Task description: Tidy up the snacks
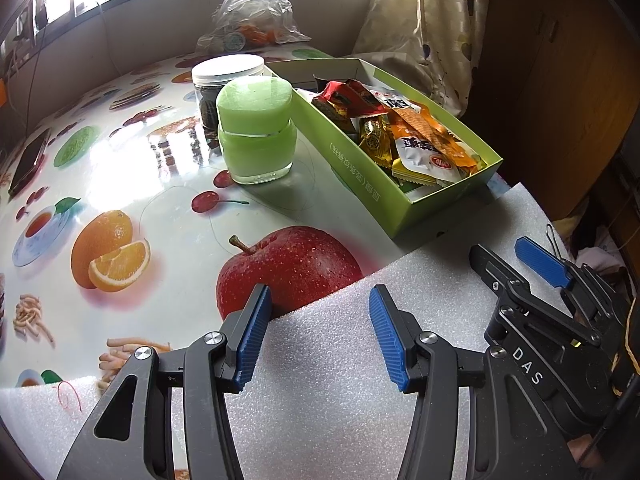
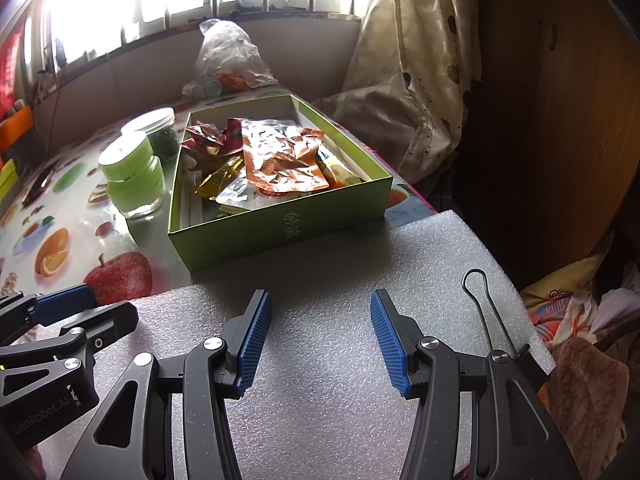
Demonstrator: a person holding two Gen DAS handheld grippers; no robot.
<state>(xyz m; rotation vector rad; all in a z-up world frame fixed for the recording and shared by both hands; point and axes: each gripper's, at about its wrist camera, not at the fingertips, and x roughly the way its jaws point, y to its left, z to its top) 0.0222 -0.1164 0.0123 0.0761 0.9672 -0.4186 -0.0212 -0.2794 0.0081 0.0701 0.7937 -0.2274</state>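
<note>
Over the white foam sheet (image 2: 320,360), the left gripper (image 1: 318,332) and the right gripper (image 2: 320,332) both stand wide with nothing between them. Just past the foam sits the green box (image 2: 280,232) full of snacks (image 2: 280,164). Left of it stand two jars (image 2: 134,172).

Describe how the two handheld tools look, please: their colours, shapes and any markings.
Both tools match: the left tool and the right tool have black angular linkage arms with round silver bolts, and two fingers faced with ribbed blue pads. The right tool's body carries white letters "DAS"; the left tool's body reads "GenRobot.AI". A thin wire loop stands beside the right tool.
</note>
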